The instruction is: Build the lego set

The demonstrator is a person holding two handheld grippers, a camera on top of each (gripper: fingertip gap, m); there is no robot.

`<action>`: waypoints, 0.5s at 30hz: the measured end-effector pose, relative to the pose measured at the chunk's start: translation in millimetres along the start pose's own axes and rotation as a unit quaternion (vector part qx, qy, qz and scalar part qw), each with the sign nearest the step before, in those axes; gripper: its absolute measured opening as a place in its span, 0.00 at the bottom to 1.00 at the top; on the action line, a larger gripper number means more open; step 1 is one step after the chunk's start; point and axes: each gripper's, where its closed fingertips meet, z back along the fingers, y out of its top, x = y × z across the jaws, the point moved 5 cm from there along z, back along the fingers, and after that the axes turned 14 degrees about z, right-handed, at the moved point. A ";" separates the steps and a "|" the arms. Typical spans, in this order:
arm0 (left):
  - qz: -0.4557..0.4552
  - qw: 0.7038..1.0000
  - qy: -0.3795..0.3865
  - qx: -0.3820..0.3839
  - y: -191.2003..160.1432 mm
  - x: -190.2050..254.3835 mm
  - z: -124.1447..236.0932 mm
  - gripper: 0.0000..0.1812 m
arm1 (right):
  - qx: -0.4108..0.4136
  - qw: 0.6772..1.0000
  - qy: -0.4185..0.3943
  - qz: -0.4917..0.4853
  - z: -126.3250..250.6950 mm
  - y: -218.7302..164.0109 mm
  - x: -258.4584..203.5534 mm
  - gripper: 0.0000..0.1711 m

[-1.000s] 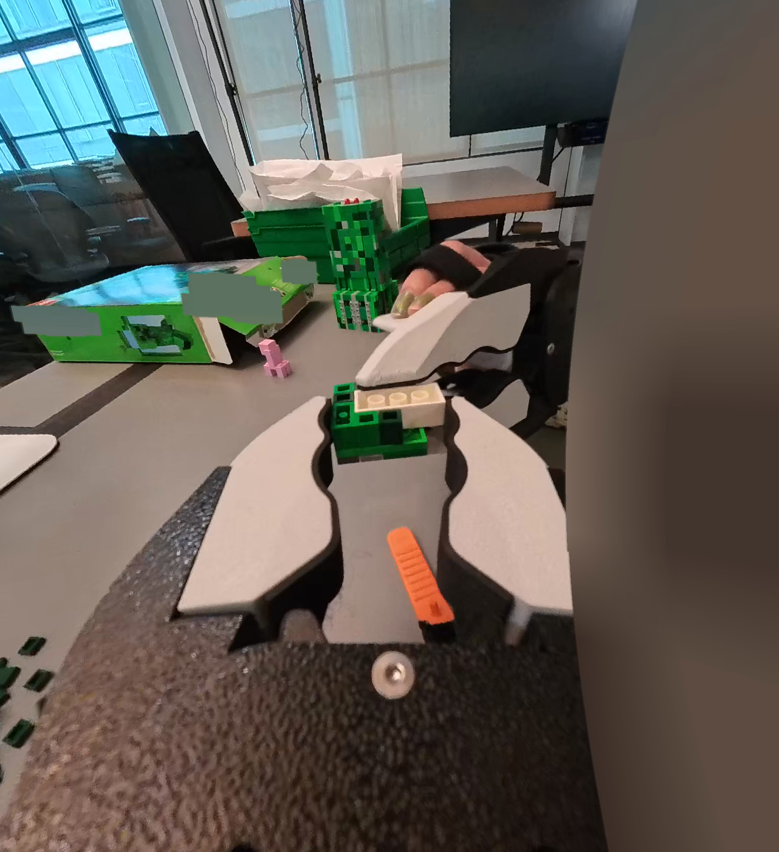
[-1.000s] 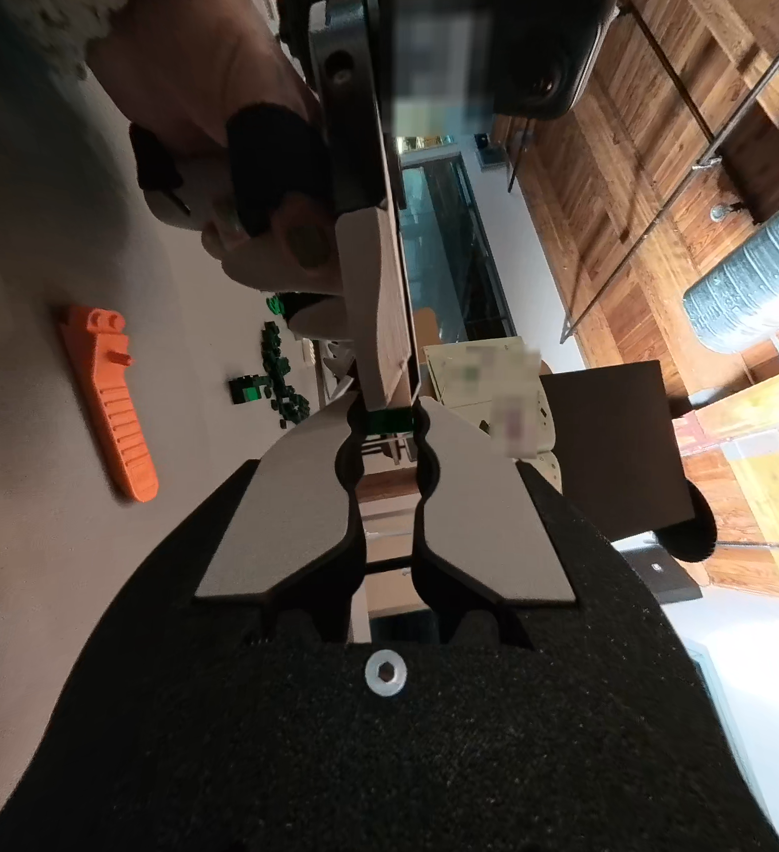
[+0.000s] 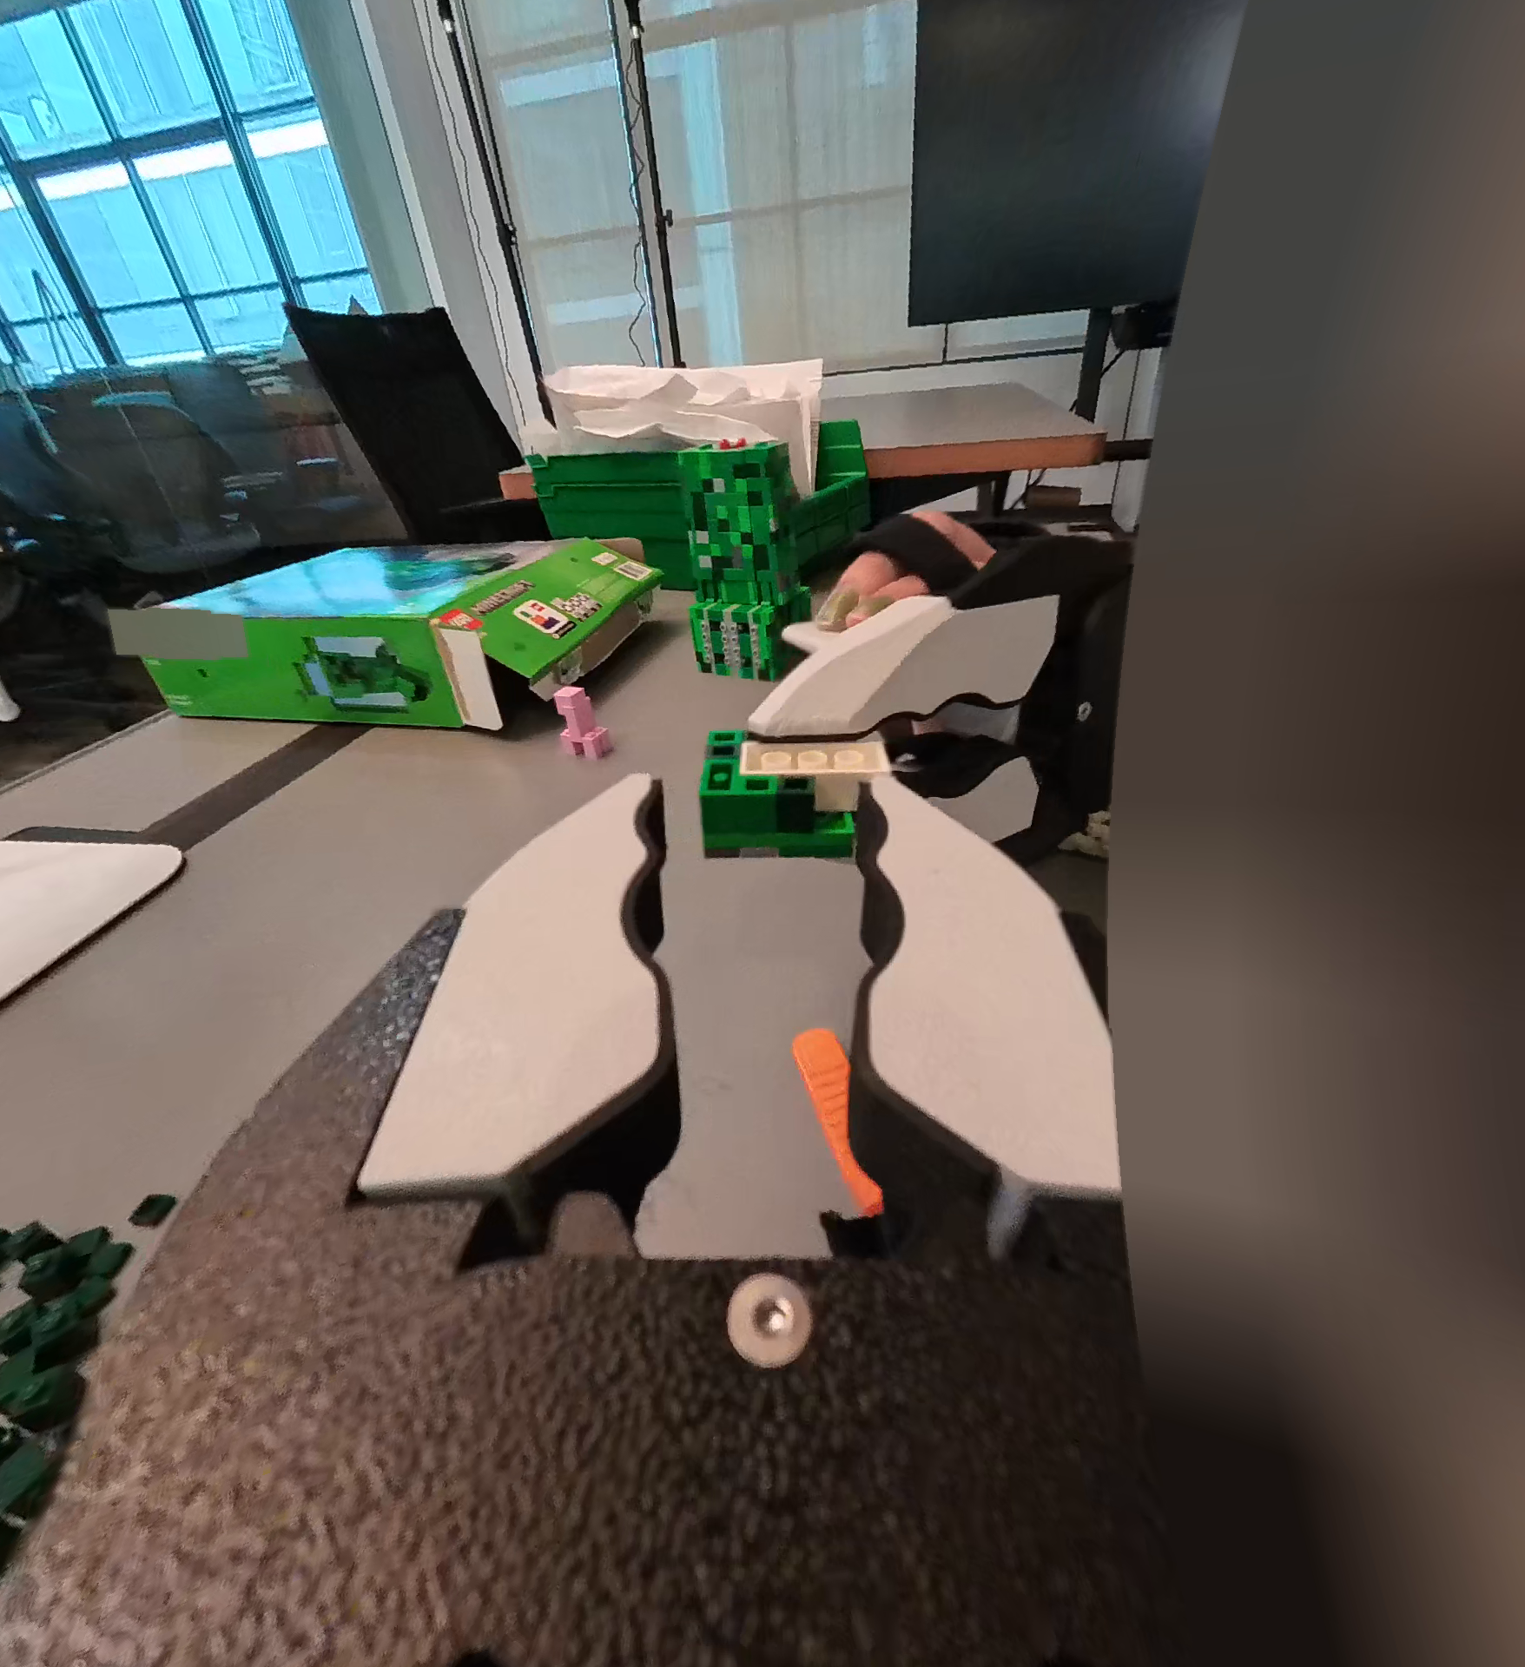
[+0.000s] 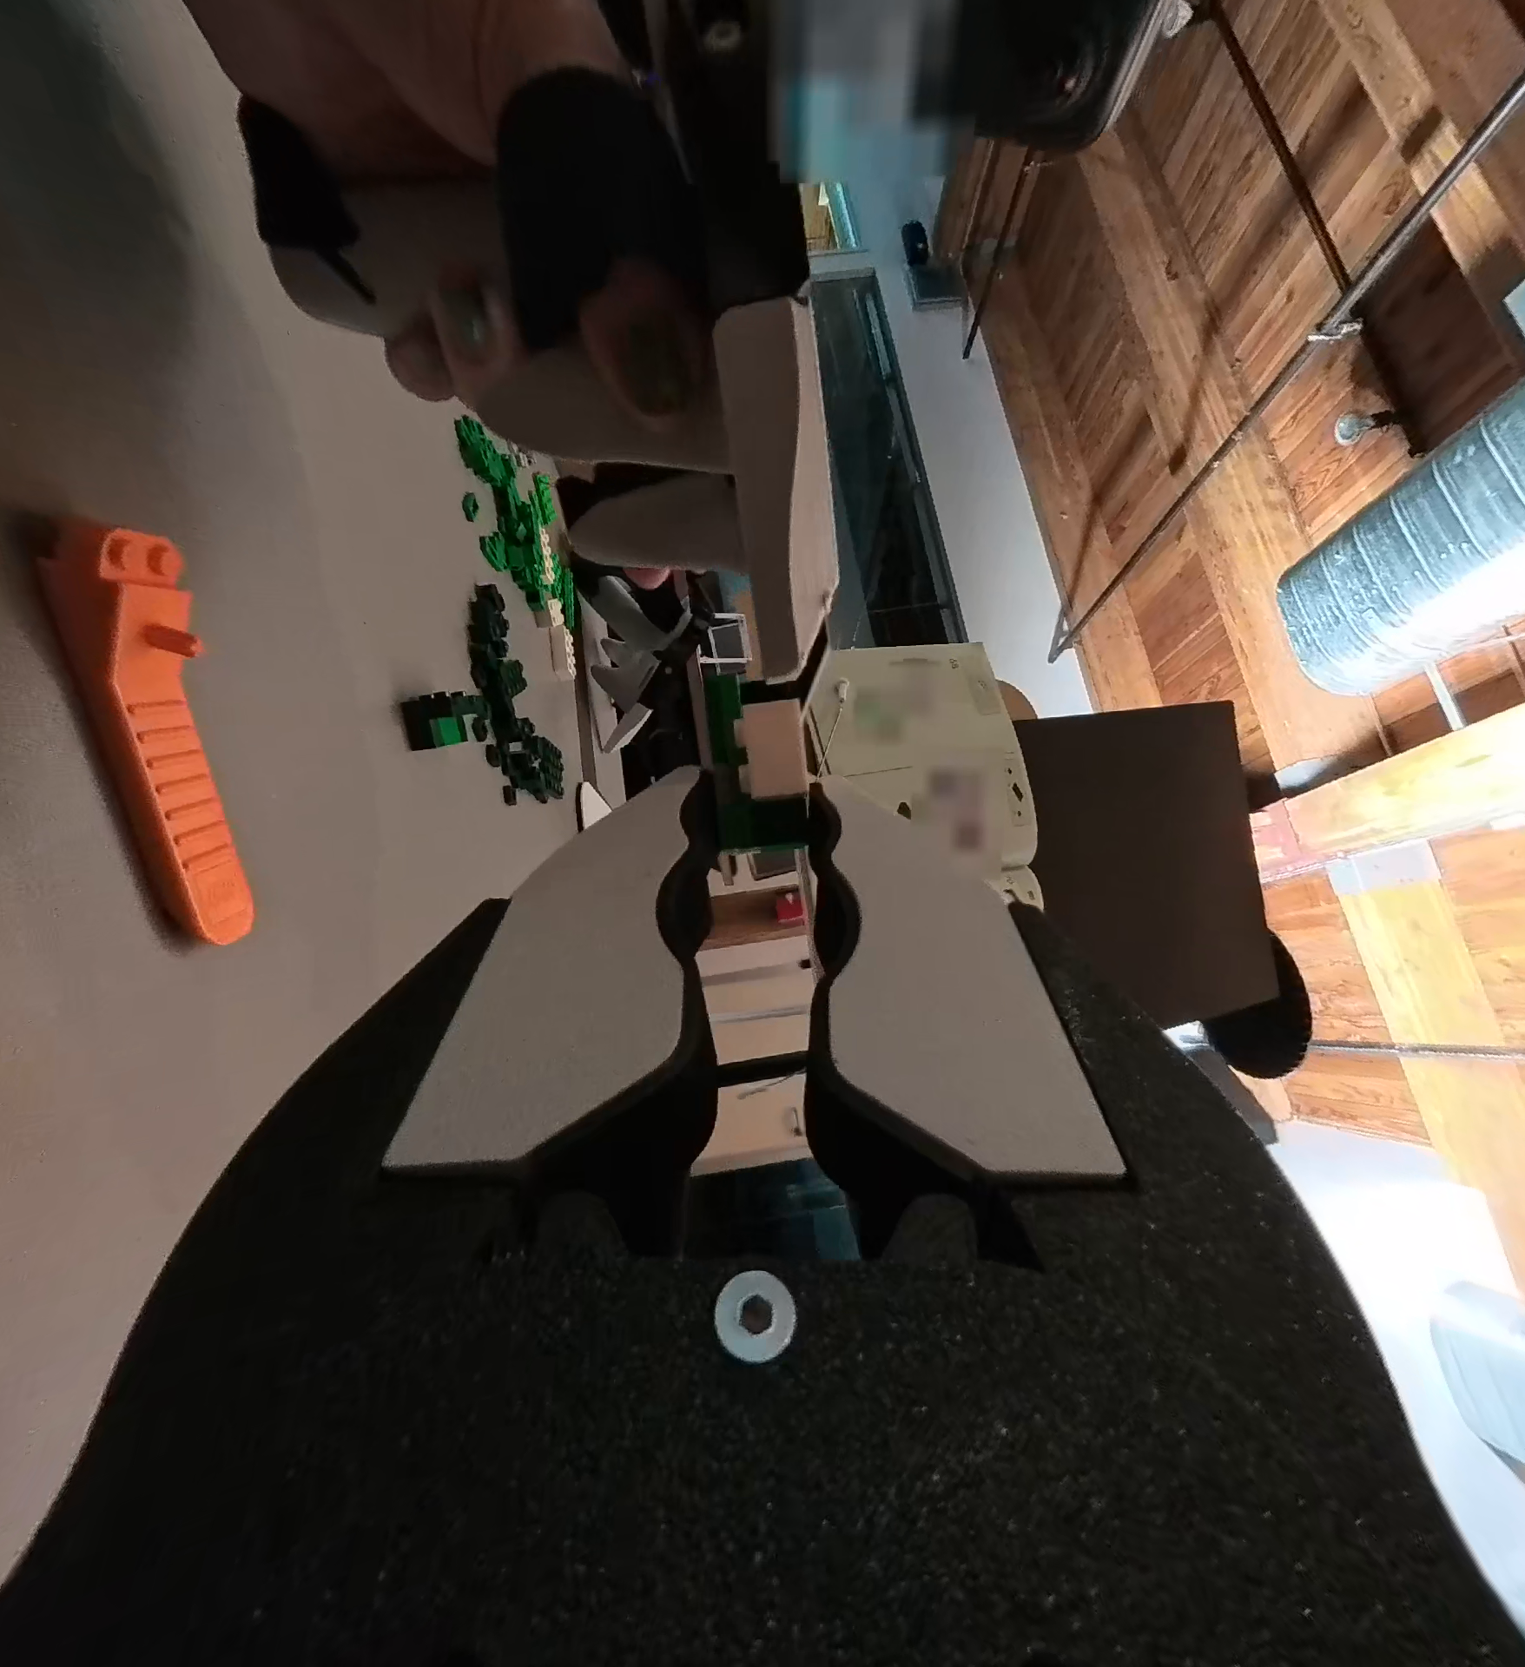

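Green is my landmark: the small green brick assembly with a white studded plate on top [image 3: 777,794] hangs above the grey bench [image 3: 290,902], and I place everything from it. Far left of it lie loose dark green bricks [image 3: 10,1353]; left and behind, the green cardboard box [image 3: 362,631] and a small pink figure [image 3: 580,723]. My left tool [image 3: 763,825] stands open just before it. Below it lies the orange brick separator [image 3: 834,1119]. My right tool [image 4: 757,816] clamps the assembly from its right.
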 end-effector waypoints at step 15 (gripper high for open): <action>0.006 1.000 -0.005 -0.027 -4.7 0.1 -0.5 0.13 | 0.008 1.000 0.009 0.021 0.5 4.4 -3.8 0.10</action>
